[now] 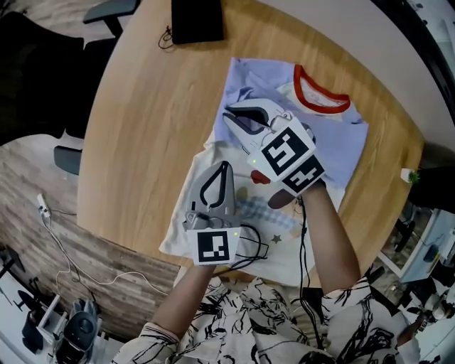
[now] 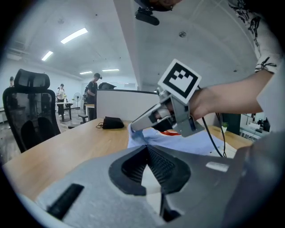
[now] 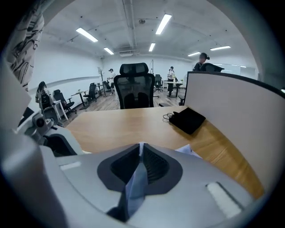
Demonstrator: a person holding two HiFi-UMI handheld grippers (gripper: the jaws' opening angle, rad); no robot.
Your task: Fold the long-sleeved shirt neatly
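Observation:
The long-sleeved shirt [image 1: 340,146] lies on the round wooden table [image 1: 142,128]. It has a cream body, lavender sleeves and a red collar [image 1: 318,97], and part of it is folded over. My left gripper [image 1: 225,166] is shut on a fold of cream cloth [image 2: 151,174] at the shirt's left side. My right gripper [image 1: 229,114] is shut on a pinch of lavender sleeve cloth [image 3: 136,180], which hangs between its jaws just above the shirt's upper left part. The left gripper view shows the right gripper [image 2: 133,126] close ahead over the lavender cloth [image 2: 187,139].
A black pouch [image 1: 197,20] with a cord lies at the table's far edge, also in the right gripper view as a pouch [image 3: 188,119]. Office chairs [image 3: 133,91] stand round the table. People stand far off in the room. Bare wood lies left of the shirt.

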